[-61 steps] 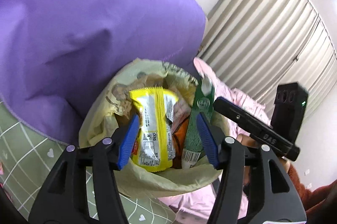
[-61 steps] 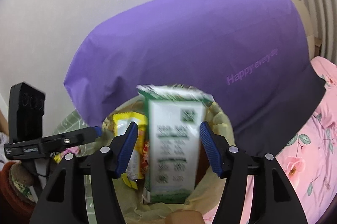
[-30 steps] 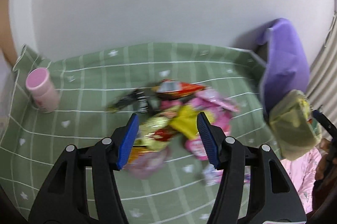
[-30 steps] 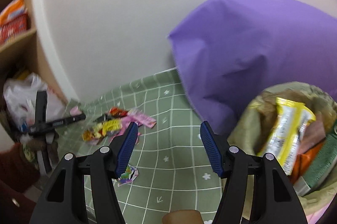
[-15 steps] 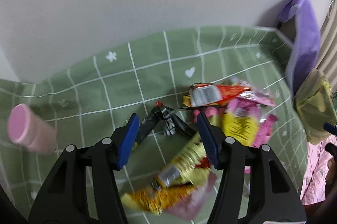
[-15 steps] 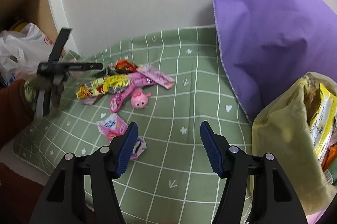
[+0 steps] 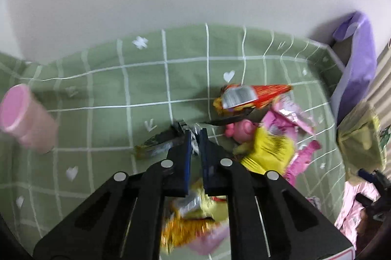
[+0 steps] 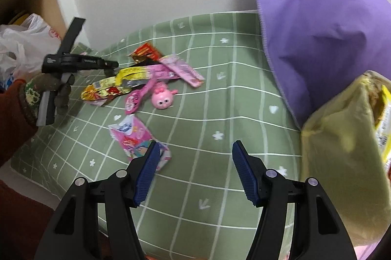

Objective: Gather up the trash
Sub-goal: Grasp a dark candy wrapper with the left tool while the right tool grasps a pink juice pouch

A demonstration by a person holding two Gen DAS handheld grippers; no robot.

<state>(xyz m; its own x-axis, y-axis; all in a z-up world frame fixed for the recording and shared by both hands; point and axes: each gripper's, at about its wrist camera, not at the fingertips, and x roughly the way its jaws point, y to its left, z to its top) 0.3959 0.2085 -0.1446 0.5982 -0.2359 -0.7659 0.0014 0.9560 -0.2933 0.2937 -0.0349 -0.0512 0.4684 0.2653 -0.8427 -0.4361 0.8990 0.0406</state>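
Trash wrappers [image 7: 266,128] are lying in a heap on the green checked cloth [image 7: 102,93], w/ the yellowish trash bag [image 8: 342,152] sitting at the cloth's right end, just beside the purple pillow [image 8: 317,23].

Left wrist view: left gripper [image 7: 194,135] is now pinching down; half a sec ago its jaws were standing wide over the pile, now they're nearly together w/ only a thin gap. Tips are sitting on a dark silver-black wrapper [image 7: 161,140] at the pile's left edge. Looks like it's closing on that wrapper, but blur is hiding whether it's actually clamped, so can't tell for sure. Meaning, imo: both grippers are done at the bag & the next pick is starting. A pink cup [image 7: 24,118] is standing well apart at the left. Red-silver packet [image 7: 246,95] & yellow packet [image 7: 268,150] are sitting just right of the tips.

Right wrist view: right gripper [image 8: 195,169] is hovering w/ jaws spread wide, holding nothing. Its left tip is lying over the edge of a lone pink packet [image 8: 134,137], near the main heap but apart from it. This view is showing what the left cam isn't: the left gripper's whole body reaching into the pile from the side, a pink toy face [image 8: 162,95] clear of blur, the bag mouth w/ a yellow wrapper already inside, & a white plastic bag [image 8: 22,45] by the shelf. Left cam alone is showing the pinch point close up.
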